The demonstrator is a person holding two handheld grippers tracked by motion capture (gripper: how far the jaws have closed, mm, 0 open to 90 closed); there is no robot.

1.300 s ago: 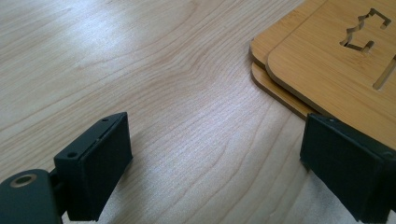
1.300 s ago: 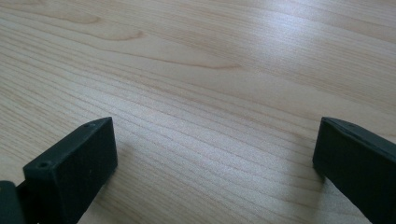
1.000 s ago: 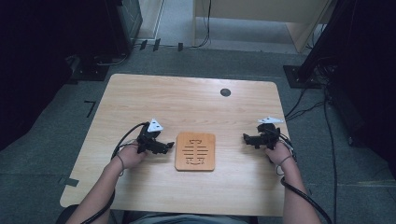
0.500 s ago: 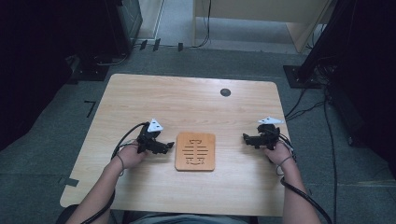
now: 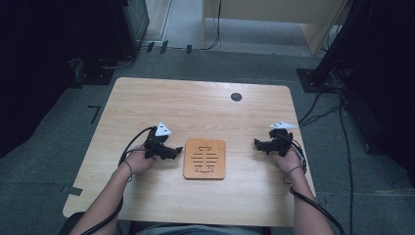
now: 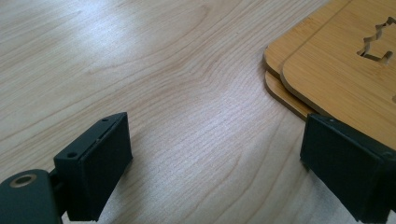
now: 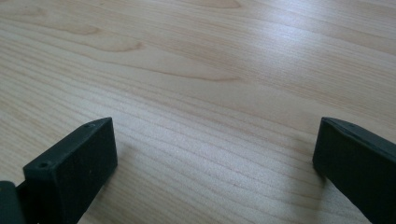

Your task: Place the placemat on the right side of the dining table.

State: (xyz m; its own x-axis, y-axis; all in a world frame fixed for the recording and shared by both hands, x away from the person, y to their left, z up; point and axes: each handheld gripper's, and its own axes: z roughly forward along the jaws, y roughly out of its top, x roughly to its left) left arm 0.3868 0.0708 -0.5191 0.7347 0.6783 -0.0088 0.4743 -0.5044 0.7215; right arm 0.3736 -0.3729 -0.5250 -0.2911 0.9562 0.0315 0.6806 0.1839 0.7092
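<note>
a light wooden worktop (image 5: 195,103) sits in the middle of the high view, grey floor all round it. near its lower centre lies a square bamboo trivet (image 5: 204,158) with slots cut through its face. in the left gripper view the trivet (image 6: 336,70) fills the upper right corner and looks like two boards stacked, the lower one's edge peeking out beneath the top one.

the left tool (image 5: 177,151) rests on the worktop just beside the trivet's left edge, held in the person's left hand (image 5: 138,160). its jaws stand wide apart with nothing between them, and the right-hand jaw in its own view sits at the trivet's corner, whether touching i cannot tell.

the right tool (image 5: 257,144) rests near the right edge of the worktop, well apart from the trivet, gripped by the right hand (image 5: 285,157). its jaws are spread wide too, bare wood grain between them. a small dark round hole (image 5: 236,96) marks the worktop's far side.
</note>
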